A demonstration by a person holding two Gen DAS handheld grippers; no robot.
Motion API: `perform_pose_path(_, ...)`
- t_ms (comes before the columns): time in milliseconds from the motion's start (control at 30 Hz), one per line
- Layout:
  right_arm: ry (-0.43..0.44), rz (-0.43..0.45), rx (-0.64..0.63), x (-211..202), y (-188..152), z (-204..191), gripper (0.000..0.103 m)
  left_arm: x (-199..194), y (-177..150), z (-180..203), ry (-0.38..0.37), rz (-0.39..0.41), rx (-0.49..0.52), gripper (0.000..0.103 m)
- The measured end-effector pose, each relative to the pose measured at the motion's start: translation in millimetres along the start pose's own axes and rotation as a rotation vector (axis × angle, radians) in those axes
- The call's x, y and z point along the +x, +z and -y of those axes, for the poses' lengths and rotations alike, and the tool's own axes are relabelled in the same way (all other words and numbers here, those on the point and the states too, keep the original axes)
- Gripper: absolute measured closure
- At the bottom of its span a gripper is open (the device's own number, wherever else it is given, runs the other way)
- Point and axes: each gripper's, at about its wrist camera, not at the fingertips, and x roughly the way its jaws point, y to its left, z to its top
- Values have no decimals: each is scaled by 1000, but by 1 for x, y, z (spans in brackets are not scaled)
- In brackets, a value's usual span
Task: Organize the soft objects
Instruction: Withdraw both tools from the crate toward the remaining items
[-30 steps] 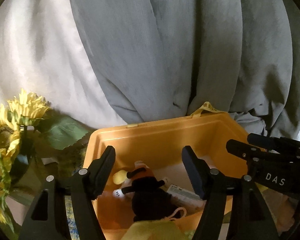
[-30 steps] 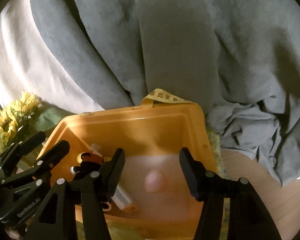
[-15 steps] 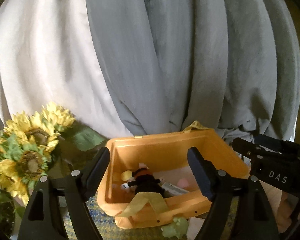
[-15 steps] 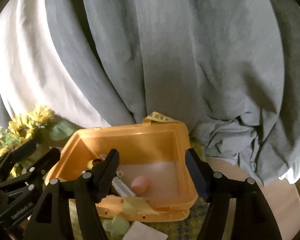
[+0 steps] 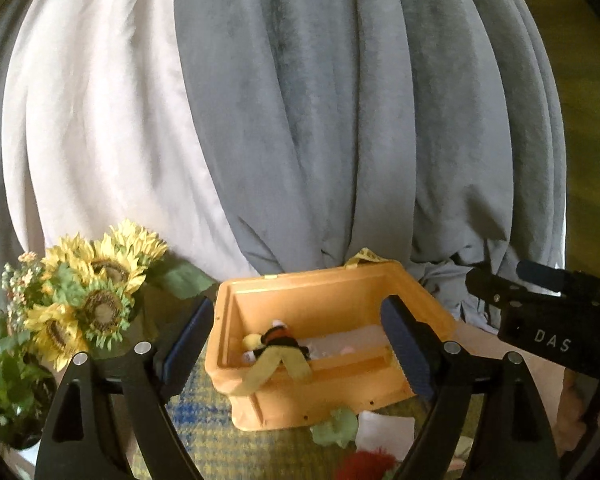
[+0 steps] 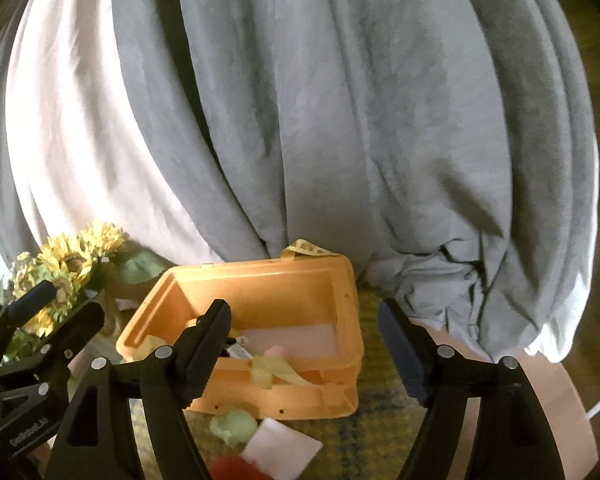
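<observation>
Two views. Left wrist: I see left gripper [image 5: 298,342] spread wide with nothing in it, orange bin [image 5: 340,296] at lower centre, black plush toy [image 5: 282,340] inside, yellow cloth [image 5: 274,368] draped over its front rim, sunflowers [image 5: 92,304] lower left. Right wrist: right gripper [image 6: 304,346] likewise apart, nothing between the fingers; green soft piece [image 6: 232,426] and white pad [image 6: 282,448] lie on the mat just below the bin.

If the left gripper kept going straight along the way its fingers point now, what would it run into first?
Most likely the orange bin: it sits centred between the open left gripper fingers, with the black plush toy inside just beyond the near wall. Depth is hard to judge here.
</observation>
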Motion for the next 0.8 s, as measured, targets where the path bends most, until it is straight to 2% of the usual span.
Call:
perform_pose_path(167, -19, 21, -11, -19, -16, 4, 24, -16, -13, 6, -4, -12, -8, 17)
perform_pose_path(400, -7, -1, -7, -31, -36, 10, 24, -28, -30, 17, -20, -35, 7, 17)
perform_pose_path(800, -10, -102, -45, -33, -72, 15, 24, -29, -70, 31, -44, -149, 35, 16)
